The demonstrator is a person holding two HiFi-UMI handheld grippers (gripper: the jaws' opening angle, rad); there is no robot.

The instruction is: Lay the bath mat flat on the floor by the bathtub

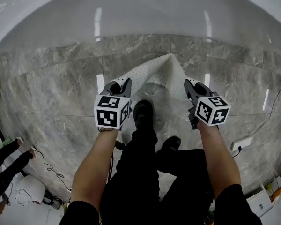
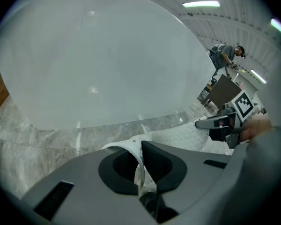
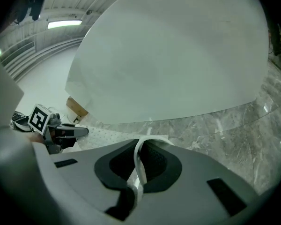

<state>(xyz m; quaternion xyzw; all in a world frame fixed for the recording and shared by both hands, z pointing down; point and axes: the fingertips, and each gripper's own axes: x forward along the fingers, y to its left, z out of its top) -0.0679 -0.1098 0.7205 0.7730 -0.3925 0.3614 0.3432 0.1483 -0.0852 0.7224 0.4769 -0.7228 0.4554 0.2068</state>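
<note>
Head view alone: the whole bath mat (image 1: 160, 75), white and dotted, sags between the left gripper (image 1: 121, 85) and the right gripper (image 1: 191, 85). It lies on the near side of the bathtub (image 1: 140, 13), over the grey marble floor (image 1: 61, 78). The holder's black shoes (image 1: 143, 112) stand on the side of the mat away from the bathtub.

Left gripper view alone: a thin white edge of the bath mat (image 2: 178, 134) curls up between the pads. A second person (image 2: 225, 57) bends over something far off, beyond the end of the bathtub (image 2: 93, 60).

Right gripper view alone: a white strip of the bath mat (image 3: 107, 135) stands between the pads. The floor (image 3: 225, 125) runs up to the foot of the bathtub (image 3: 178, 50).

Mat direction: it narrows to a raised, creased tip that points at the bathtub. The edge farthest from the bathtub spans from gripper to gripper, roughly along the bathtub's side. The true long axis cannot be told, since the mat is bunched.

Mat place: just short of the bathtub, partly lifted, not flat.

Left gripper (image 2: 141, 146): jaws closed tight, pinching the mat's edge.

Right gripper (image 3: 139, 146): jaws closed tight on the mat's edge as well.
</note>
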